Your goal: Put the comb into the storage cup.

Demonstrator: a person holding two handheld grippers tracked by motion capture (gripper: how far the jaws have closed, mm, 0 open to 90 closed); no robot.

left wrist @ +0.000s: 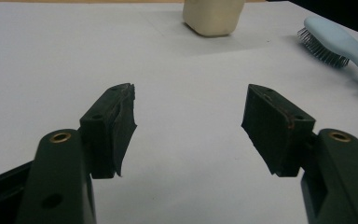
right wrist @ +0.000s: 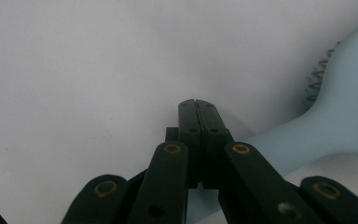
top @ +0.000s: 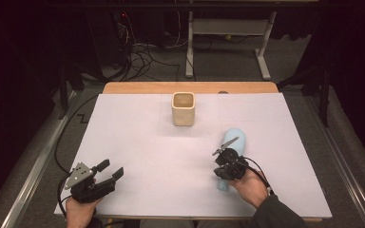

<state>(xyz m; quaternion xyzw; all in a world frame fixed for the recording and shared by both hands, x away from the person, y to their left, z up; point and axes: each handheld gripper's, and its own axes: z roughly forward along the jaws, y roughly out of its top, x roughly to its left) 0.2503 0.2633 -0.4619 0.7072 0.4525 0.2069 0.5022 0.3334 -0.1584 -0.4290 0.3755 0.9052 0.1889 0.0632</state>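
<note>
Dark room all around, with cables on the floor at the back, and up front a wooden table (top: 138, 88) under a big white sheet (top: 138, 142). At the far middle of the sheet, a tan cup (top: 183, 108), standing up with its mouth to the ceiling, likely put there to take something in. Nearer than the cup and off to its right, a light blue brush (top: 233, 137), lying on the sheet with bristles showing along one side and the handle pointing to the near edge. Well apart from the cup, not touching it. Right over that handle, the right gripper (right wrist: 196, 105), jaws pressed tight together with nothing between them, so no hold on the brush yet. Handle just beside and under the jaws in the right gripper view. Good spot for lining up a grab, but jaws need to spread first. Far to the cup's near left, the left gripper (top: 111, 168), jaws apart about halfway, with bare sheet in the gap. Kept low and well away from the brush, most likely to wait and stay out of the way.
</note>
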